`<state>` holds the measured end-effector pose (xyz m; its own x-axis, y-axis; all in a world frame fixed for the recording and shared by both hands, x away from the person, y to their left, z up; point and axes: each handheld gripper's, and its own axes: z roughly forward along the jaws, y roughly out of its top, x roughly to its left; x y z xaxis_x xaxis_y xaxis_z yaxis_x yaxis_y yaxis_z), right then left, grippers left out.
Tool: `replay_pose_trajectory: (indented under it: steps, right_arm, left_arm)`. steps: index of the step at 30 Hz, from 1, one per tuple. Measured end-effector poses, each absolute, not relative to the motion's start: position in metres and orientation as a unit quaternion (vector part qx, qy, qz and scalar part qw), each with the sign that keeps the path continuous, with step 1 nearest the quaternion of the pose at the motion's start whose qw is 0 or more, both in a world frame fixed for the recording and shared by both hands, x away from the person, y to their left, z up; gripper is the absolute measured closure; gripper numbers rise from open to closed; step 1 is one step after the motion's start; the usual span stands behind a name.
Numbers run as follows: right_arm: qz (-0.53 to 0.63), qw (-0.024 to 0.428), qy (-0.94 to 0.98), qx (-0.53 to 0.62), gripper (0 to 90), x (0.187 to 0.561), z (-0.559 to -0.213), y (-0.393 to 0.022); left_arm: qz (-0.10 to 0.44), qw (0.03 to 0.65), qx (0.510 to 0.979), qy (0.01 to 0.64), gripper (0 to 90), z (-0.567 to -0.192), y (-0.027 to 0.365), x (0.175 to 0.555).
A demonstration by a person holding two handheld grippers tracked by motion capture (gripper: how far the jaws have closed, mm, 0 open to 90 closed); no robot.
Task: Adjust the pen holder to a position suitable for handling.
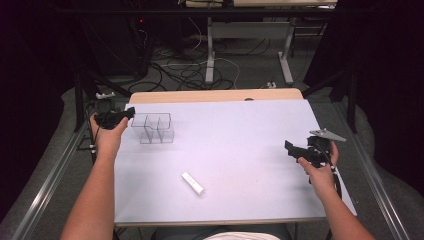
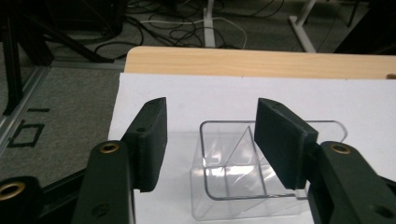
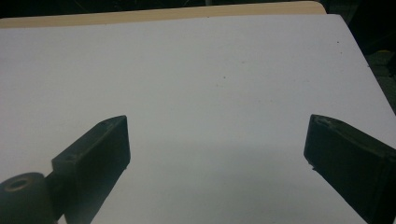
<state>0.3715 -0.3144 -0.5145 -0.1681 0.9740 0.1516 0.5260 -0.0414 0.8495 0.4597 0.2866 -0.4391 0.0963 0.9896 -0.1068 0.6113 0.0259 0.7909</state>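
A clear plastic organiser [image 1: 153,128] with several compartments stands on the white-covered table [image 1: 240,125] at the back left. A small white bar-shaped object [image 1: 193,183] lies flat near the front middle. My left gripper [image 1: 129,113] hovers just left of the organiser, open with nothing between its jaws. In the left gripper view the organiser [image 2: 233,182] sits just beyond and below the open gripper [image 2: 210,140]. My right gripper [image 1: 291,148] is held over the right side of the table, open wide and empty. Bare white sheet lies under the right gripper [image 3: 217,154] in its own view.
The table's wooden back edge [image 1: 215,95] shows beyond the white sheet. Cables [image 1: 195,70] and desk legs lie on the floor behind. Metal rails [image 1: 50,180] run along both sides of the table.
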Motion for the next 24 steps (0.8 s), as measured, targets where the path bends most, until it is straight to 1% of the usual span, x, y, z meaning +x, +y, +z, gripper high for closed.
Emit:
replay_pose_trajectory:
  steps: [2, 3, 4, 5, 6, 9, 10, 17, 24]
  right_arm:
    - [0.420, 0.269, 0.637, 0.588, 6.6, 0.372, -0.515, -0.314]
    - [0.420, 0.269, 0.637, 0.588, 6.6, 0.372, -0.515, -0.314]
    - [0.420, 0.269, 0.637, 0.588, 6.7, 0.372, -0.515, -0.314]
    - [0.420, 0.269, 0.637, 0.588, 6.7, 0.372, -0.515, -0.314]
    - [0.419, 0.264, 0.640, 0.587, 6.7, 0.372, -0.515, -0.315]
    - [0.418, 0.264, 0.641, 0.587, 6.7, 0.372, -0.515, -0.315]
    - [0.419, 0.263, 0.641, 0.587, 6.7, 0.372, -0.516, -0.315]
    - [0.419, 0.263, 0.643, 0.584, 6.8, 0.372, -0.516, -0.315]
    - [0.418, 0.260, 0.643, 0.587, 6.9, 0.372, -0.517, -0.315]
  left_arm:
    - [0.260, 0.356, 0.648, 0.621, 51.1, -0.441, 0.286, 0.462]
    - [0.258, 0.353, 0.652, 0.620, 51.1, -0.442, 0.285, 0.463]
    - [0.254, 0.349, 0.655, 0.620, 55.2, -0.443, 0.285, 0.464]
    - [0.254, 0.346, 0.656, 0.621, 55.2, -0.444, 0.284, 0.465]
    - [0.251, 0.343, 0.659, 0.620, 57.7, -0.446, 0.284, 0.467]
    - [0.247, 0.331, 0.666, 0.621, 59.9, -0.450, 0.282, 0.470]
    - [0.245, 0.326, 0.670, 0.620, 62.6, -0.451, 0.283, 0.471]
    - [0.235, 0.304, 0.679, 0.626, 68.4, -0.461, 0.282, 0.479]
    - [0.225, 0.294, 0.683, 0.630, 71.8, -0.467, 0.281, 0.484]
